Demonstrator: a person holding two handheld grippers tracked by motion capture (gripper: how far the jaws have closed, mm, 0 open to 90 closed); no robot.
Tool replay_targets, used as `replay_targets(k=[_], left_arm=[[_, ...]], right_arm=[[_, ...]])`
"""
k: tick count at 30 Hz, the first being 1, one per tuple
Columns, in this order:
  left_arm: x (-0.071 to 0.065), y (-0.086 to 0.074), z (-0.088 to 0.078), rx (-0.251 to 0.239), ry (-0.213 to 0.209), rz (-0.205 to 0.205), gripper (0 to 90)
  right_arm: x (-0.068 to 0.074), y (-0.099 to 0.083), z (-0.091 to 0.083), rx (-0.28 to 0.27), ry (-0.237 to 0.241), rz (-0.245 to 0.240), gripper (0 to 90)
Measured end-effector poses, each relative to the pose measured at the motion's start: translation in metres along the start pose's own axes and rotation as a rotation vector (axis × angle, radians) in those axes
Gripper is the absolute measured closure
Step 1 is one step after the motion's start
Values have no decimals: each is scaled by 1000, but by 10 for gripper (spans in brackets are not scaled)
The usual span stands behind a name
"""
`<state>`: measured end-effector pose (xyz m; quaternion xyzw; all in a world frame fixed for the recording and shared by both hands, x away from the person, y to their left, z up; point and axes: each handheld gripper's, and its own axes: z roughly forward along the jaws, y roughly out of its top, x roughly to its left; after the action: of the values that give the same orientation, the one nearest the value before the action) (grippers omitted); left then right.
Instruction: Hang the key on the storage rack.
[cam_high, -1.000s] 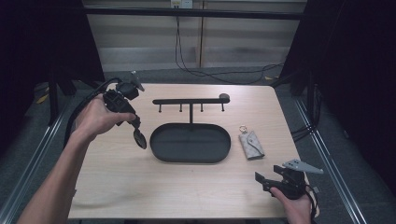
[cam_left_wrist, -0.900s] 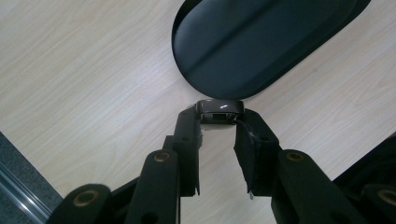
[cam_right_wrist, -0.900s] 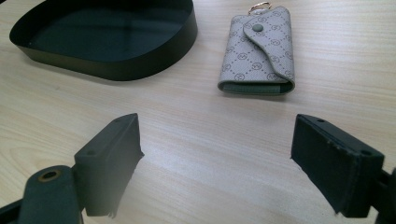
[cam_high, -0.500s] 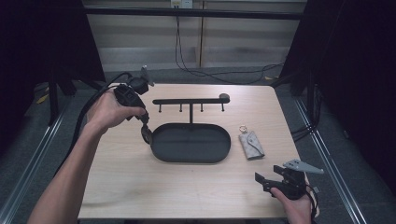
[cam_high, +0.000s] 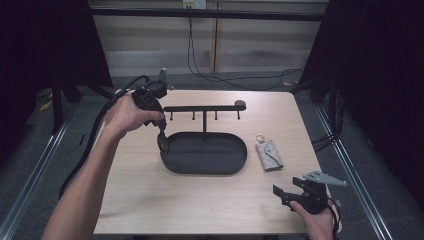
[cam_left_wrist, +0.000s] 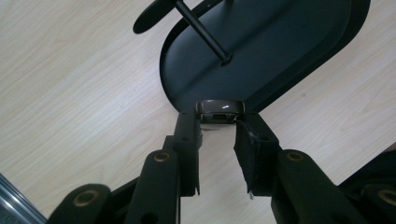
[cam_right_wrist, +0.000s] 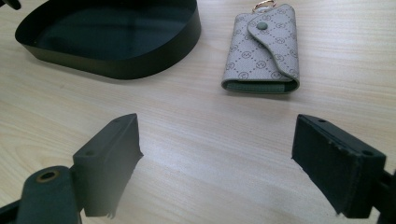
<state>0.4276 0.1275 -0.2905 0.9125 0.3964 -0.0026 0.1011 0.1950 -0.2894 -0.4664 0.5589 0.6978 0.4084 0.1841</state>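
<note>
**Ring held at the tray's rim as second gripper waits near a key pouch**

Pale wood-grain table (cam_high: 150, 200), dark room around it, cables trailing along the floor beyond the far edge. At the table's middle sits a black oval tray (cam_high: 205, 165) with a post rising from it to a horizontal hook bar (cam_high: 202, 108) — the landmark for everything else.

At the tray's left end, the person's left hand (cam_high: 125, 114) carries the left gripper (cam_high: 161, 141) pointed downward, its tips at the tray's rim. In the left gripper view the two black jaws are closed in on a small dark glossy ring (cam_left_wrist: 219, 107), pinched between the fingertips (cam_left_wrist: 187, 122) just at the outer wall of the tray (cam_left_wrist: 280, 84); whether the ring touches the rim cannot be told. The post's foot shows inside the tray beyond it.

To the right of the tray, apart from it, a grey patterned key pouch (cam_high: 269, 154) lies flat on the wood, its snap flap shut and a gold ring at its far end.

Nearer the person than the tray and to its right, at the table's near edge, the right hand (cam_high: 317, 222) holds the right gripper (cam_high: 282, 191) — jaws spread wide with nothing between them, aimed toward the key pouch (cam_right_wrist: 264, 49) and the tray (cam_right_wrist: 112, 56).
</note>
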Motion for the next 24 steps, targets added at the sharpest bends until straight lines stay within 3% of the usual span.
replay_targets(k=[5,9,13,17,18,24], left_arm=[[-3,8,7,16,-1,2,707],[-9,14,11,37,43,19,707],[-9,21,14,52,28,22,707],[-10,25,15,33,26,2,707],[-10,26,15,40,38,14,707],[-10,32,23,50,65,-3,705]], right_arm=[[0,0,0,1,1,3,151],[0,0,0,-4,5,0,151],[0,0,-1,-2,5,-1,151],[0,0,0,-1,4,3,151],[0,0,0,-1,4,3,151],[0,0,-1,-8,11,-5,151]])
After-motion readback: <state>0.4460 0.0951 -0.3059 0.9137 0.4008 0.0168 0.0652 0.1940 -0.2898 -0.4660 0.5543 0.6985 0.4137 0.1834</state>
